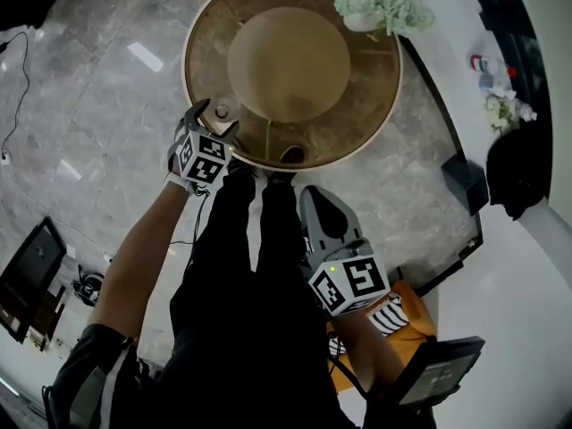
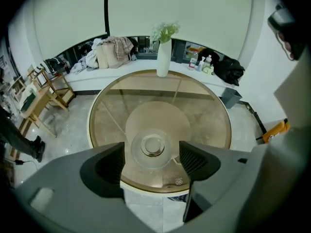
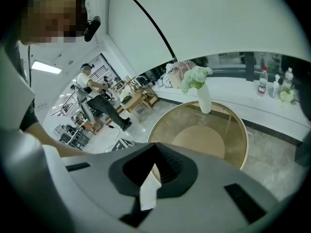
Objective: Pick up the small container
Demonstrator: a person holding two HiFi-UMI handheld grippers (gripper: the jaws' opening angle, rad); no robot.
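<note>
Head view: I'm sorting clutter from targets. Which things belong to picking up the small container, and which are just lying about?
Job: small container; open left gripper, lined up on it; round table under it.
Lying about: vase of flowers; bottles; black bag; bin; right gripper, shut.

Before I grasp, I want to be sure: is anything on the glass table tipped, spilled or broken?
Nothing stands out. The small container sits upright with its lid on, near the table edge; the vase stands upright too.

Small clear lidded container (image 2: pixel 153 147), upright near edge of round table (image 2: pixel 214 125)
</note>
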